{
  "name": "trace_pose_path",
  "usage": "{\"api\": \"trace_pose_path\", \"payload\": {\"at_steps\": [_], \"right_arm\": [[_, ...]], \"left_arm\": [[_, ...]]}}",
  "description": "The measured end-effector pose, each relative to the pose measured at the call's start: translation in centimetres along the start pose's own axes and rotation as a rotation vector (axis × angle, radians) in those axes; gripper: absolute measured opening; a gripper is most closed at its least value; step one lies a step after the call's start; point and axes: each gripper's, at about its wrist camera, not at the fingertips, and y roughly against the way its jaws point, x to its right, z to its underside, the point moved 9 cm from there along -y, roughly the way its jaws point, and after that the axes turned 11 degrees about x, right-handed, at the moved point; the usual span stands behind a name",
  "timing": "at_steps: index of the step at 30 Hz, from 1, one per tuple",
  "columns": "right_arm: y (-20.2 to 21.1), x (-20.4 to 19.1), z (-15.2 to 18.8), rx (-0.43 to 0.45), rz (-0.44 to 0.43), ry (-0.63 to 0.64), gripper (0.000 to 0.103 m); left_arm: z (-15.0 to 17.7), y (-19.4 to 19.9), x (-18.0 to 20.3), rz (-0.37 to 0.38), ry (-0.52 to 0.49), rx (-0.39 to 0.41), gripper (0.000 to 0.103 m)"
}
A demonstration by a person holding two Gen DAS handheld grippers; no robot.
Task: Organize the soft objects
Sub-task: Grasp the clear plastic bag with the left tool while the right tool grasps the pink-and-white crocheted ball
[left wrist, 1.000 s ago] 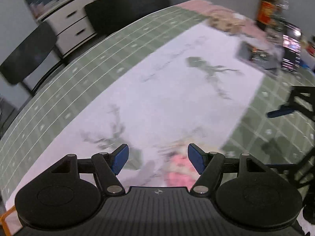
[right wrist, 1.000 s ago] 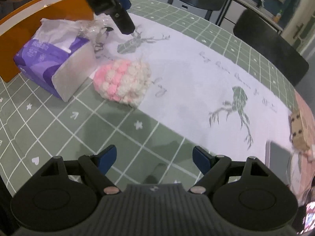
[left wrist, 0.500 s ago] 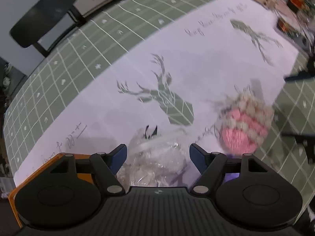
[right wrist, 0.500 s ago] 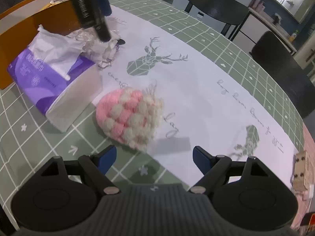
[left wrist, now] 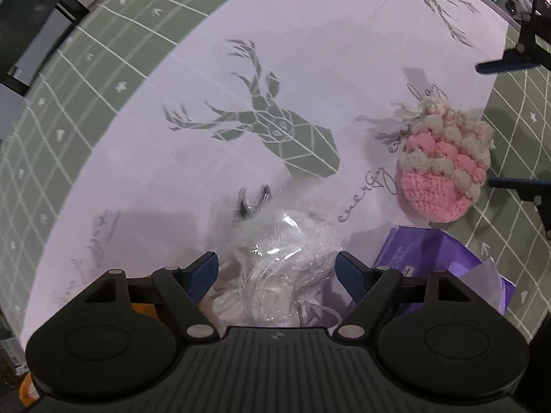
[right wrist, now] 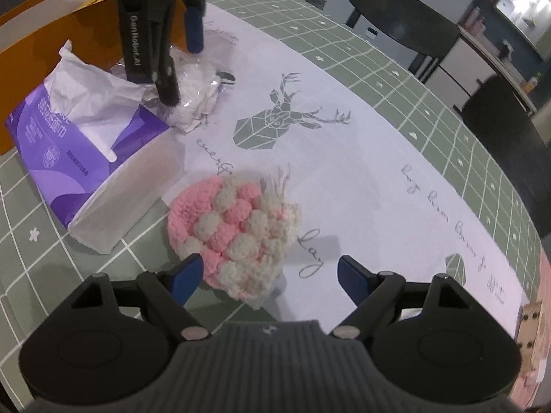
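A clear plastic bag of white soft stuff lies on the white deer-print cloth. My left gripper is open with a finger on each side of the bag; it also shows in the right wrist view above the bag. A pink and cream crocheted pouch lies just ahead of my open right gripper, near its left finger; it also shows in the left wrist view. A purple tissue pack lies left of the pouch.
An orange box stands behind the tissue pack at the far left. The green grid tablecloth covers the table. Black chairs stand along the far side. A small wooden piece lies at the right edge.
My left gripper has swung back and down over the plastic bag, which now sits between its fingers. My right gripper has moved closer to the crocheted pouch.
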Motion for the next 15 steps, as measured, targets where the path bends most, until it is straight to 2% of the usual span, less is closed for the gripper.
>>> {"api": "trace_pose_path", "payload": {"at_steps": [3,6,10,15], "right_arm": [[-0.4,-0.5,-0.4,0.014,-0.016,0.081,0.089],[-1.3,-1.3,-0.5,0.008,-0.066,0.144,0.089],[-2.6,-2.3,-0.9,-0.003,-0.136,0.159,0.091],[-4.2,-2.9,-1.3,-0.018,-0.156,0.144,0.096]], "left_arm": [[0.4,-1.1,0.2,0.008,-0.017,-0.039,0.092],[0.4,-2.0,0.1,0.0,-0.016,-0.052,0.092],[0.0,-2.3,-0.3,0.02,0.003,-0.035,0.084],[-0.5,-2.2,-0.7,0.01,0.007,-0.01,0.074]]}}
